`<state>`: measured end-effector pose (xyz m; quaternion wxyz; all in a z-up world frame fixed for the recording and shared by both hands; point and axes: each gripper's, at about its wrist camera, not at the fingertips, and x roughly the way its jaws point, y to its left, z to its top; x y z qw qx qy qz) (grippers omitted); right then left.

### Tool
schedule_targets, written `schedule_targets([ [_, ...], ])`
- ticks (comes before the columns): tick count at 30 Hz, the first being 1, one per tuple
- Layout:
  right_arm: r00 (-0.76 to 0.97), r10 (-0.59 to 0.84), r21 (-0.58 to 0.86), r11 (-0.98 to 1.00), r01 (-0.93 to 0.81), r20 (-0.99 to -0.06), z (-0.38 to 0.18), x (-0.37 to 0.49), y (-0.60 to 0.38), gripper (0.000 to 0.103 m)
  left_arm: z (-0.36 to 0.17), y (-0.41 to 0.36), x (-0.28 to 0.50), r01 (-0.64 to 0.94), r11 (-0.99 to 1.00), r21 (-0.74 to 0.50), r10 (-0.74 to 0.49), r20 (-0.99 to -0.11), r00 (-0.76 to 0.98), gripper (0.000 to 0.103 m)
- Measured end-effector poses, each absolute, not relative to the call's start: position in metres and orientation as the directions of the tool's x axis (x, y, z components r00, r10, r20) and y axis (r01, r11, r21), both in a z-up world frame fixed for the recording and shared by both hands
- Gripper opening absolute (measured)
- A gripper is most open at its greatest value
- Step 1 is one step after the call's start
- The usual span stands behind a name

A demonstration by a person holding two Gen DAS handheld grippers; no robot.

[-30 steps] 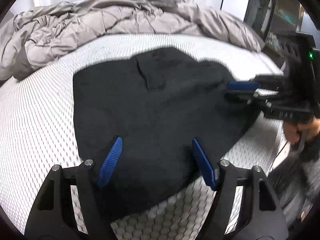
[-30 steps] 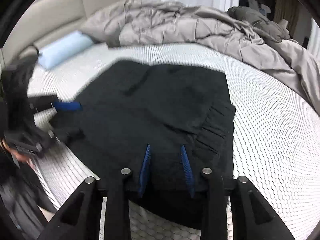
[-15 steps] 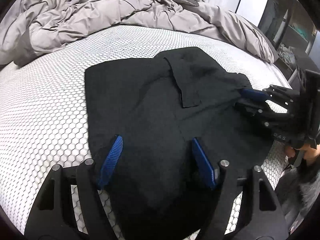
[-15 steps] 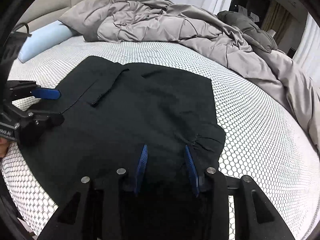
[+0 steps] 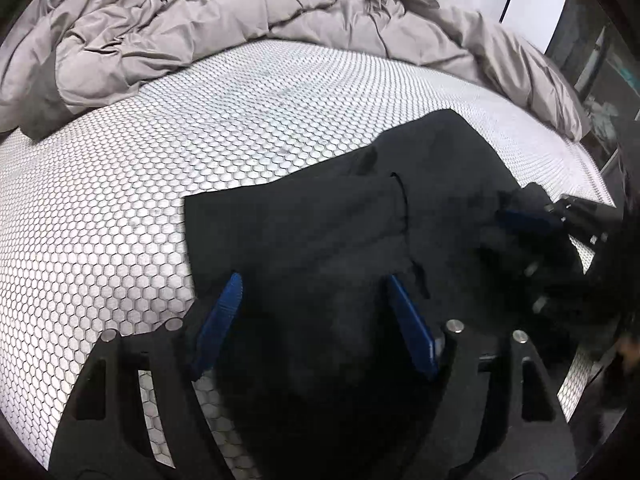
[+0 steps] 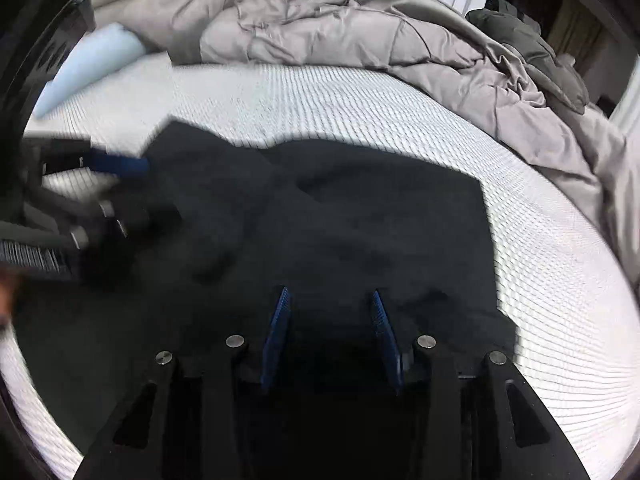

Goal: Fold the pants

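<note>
Your left gripper [image 5: 312,316] and right gripper [image 6: 330,324] have both just widened their jaws, gripping nothing, and now hang closer over the black pants [image 5: 320,232], which lie folded on the mattress [image 5: 120,200]; the next fold looks ready to begin.

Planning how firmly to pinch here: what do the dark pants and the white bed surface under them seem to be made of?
Dark pants: soft matte woven or knit fabric, likely cotton-like; it lies limp with shallow creases and no shine. Bed surface: white textile with a honeycomb mesh pattern, probably a knitted mattress cover; the exact fibre can't be told.
</note>
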<state>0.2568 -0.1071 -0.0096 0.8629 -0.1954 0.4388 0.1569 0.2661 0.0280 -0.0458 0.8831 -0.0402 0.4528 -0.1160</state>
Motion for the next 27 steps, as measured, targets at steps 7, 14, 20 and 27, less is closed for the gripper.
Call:
schedule_targets([
  [7, 0.545, 0.143, -0.093, 0.919, -0.383, -0.826, 0.016, 0.251, -0.146, 0.042, -0.021, 0.032, 0.256, 0.135, 0.978, -0.159, -0.208, -0.783, 0.587, 0.065],
  [14, 0.539, 0.237, -0.016, 0.907, -0.422, -0.808, 0.02, 0.278, -0.094, 0.042, -0.035, 0.042, 0.277, 0.011, 0.974, -0.226, -0.189, -0.788, 0.586, 0.064],
  [20, 0.525, 0.05, -0.142, 0.937, -0.318, -0.849, 0.0, 0.3, -0.111, 0.042, -0.04, 0.047, 0.268, 0.0, 0.979, -0.205, -0.166, -0.79, 0.59, 0.069],
  [27, 0.511, 0.293, 0.192, 0.951, -0.242, -0.808, 0.025, 0.268, -0.218, 0.056, -0.007, 0.048, 0.2, -0.051, 0.974, -0.222, -0.133, -0.733, 0.667, 0.07],
])
